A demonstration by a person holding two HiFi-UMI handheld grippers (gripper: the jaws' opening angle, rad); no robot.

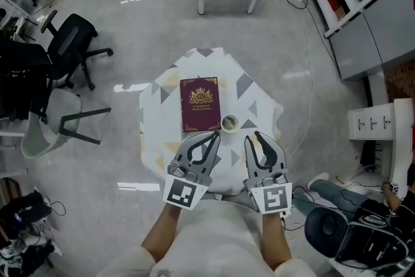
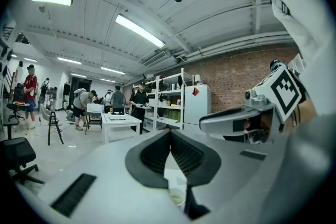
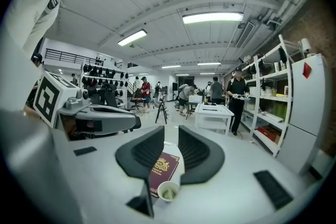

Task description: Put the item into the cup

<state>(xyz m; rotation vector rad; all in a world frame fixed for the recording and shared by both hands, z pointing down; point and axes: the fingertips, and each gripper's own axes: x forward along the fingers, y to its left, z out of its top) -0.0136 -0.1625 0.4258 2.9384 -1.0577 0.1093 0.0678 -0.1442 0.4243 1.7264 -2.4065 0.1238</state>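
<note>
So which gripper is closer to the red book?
Left. The left gripper hovers by the book's near edge, jaws together. The right gripper is off to the book's right, beyond the cup, jaws apart.

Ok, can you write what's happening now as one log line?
left gripper: shut, empty | right gripper: open, empty | small white paper cup: upright beside maroon book with gold crest
</note>
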